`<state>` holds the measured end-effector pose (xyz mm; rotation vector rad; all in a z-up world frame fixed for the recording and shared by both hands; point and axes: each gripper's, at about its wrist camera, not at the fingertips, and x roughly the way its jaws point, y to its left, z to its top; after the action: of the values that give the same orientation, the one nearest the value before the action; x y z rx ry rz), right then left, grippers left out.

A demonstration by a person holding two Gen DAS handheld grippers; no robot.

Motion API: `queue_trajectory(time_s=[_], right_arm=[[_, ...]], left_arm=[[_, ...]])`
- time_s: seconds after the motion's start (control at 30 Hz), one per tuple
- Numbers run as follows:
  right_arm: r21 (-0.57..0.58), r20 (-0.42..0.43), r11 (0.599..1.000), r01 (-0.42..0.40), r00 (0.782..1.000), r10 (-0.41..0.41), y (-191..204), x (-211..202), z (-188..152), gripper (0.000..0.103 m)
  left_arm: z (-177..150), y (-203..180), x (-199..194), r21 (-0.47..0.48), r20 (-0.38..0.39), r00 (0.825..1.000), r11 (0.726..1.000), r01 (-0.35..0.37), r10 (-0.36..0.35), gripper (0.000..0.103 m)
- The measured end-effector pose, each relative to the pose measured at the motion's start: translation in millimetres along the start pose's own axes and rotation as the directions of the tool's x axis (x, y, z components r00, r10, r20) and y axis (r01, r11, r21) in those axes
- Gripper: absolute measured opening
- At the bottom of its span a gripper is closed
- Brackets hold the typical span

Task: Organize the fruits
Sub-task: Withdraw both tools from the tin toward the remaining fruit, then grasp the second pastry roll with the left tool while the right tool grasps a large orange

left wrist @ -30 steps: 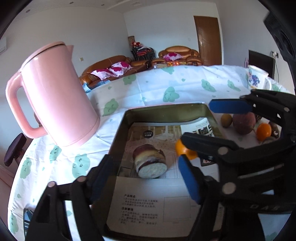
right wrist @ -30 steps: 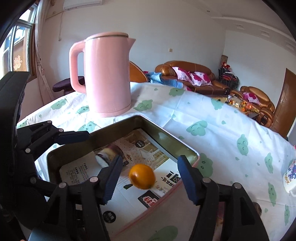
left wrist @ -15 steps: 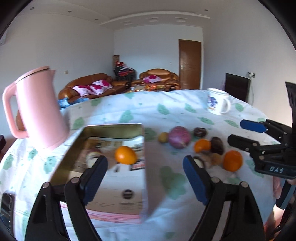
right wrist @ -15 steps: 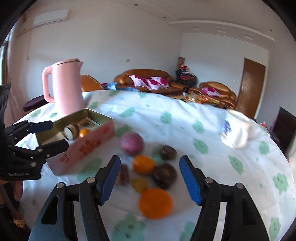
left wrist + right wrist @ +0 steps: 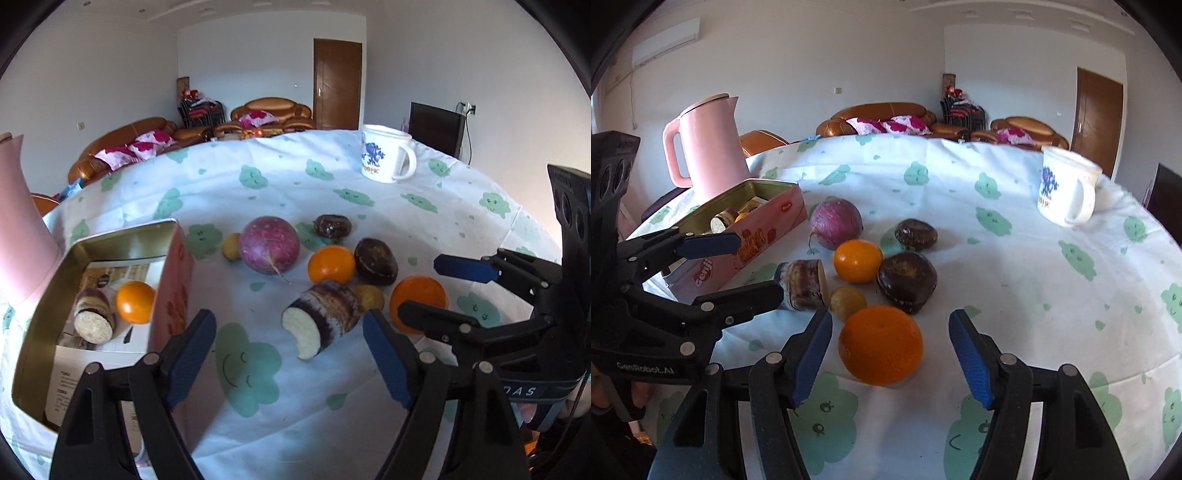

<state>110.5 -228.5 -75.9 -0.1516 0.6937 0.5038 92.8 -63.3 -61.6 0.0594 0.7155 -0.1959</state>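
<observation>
tin on the left now holds two pieces: the small orange that a second ago hung between the right tongs above it, resting beside a cut purple chunk. so that drop is done.

both views have swung off the tin and onto the loose pile on the tablecloth.

left gripper: blue pads spread, closing a little, nothing pinched. the second cut purple chunk lies ahead of it, roughly lined up with the gap but not touched.

middle of the pile, left to right: small yellow fruit, big purple round one, another small orange, two dark brown fruits, a second small yellow one tucked behind the chunk.

right gripper: pads spread, empty. big orange sits just ahead of the gap, apart from both pads.

white mug far right and pink kettle behind the tin aren't part of this.

my read: two in, about eight still out. each hand looks lined up on its next pick: left on the chunk, right on the big orange. the pile is tight, so closing on the chunk may nudge the yellow fruit touching it.
</observation>
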Motion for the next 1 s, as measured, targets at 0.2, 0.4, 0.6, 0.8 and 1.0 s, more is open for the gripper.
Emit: queue_trajectory(time_s=[0.2, 0.4, 0.6, 0.8, 1.0], right_arm=[[-0.013, -0.059, 1.000, -0.002, 0.998, 0.001, 2.8, 9.1, 0.0, 0.050], [0.063, 0.003, 0.998, -0.005, 1.000, 0.005, -11.0, -1.6, -3.4, 0.049], [0.085, 0.023, 0.996, 0.000, 1.000, -0.002, -13.0, -4.7, -2.6, 0.049], [0.083, 0.022, 0.997, -0.005, 1.000, 0.004, -12.9, -4.5, -2.4, 0.049], [0.072, 0.042, 0.997, -0.001, 0.999, -0.002, -11.4, -7.7, -3.3, 0.049]], left_arm=[[1.2, -0.2, 12.9, 0.003, -0.057, 0.998, 1.000, 0.021, -0.021, 0.074], [3.4, -6.6, 20.3, 0.030, -0.085, 0.995, 0.998, 0.048, -0.046, 0.071], [7.3, -9.0, 32.3, 0.020, -0.123, 0.989, 0.996, 0.083, -0.080, 0.061], [8.3, -10.6, 36.7, 0.019, -0.140, 0.985, 0.995, 0.101, -0.097, 0.046], [8.1, -12.5, 29.9, 0.030, -0.109, 0.989, 0.995, 0.098, -0.095, 0.046]])
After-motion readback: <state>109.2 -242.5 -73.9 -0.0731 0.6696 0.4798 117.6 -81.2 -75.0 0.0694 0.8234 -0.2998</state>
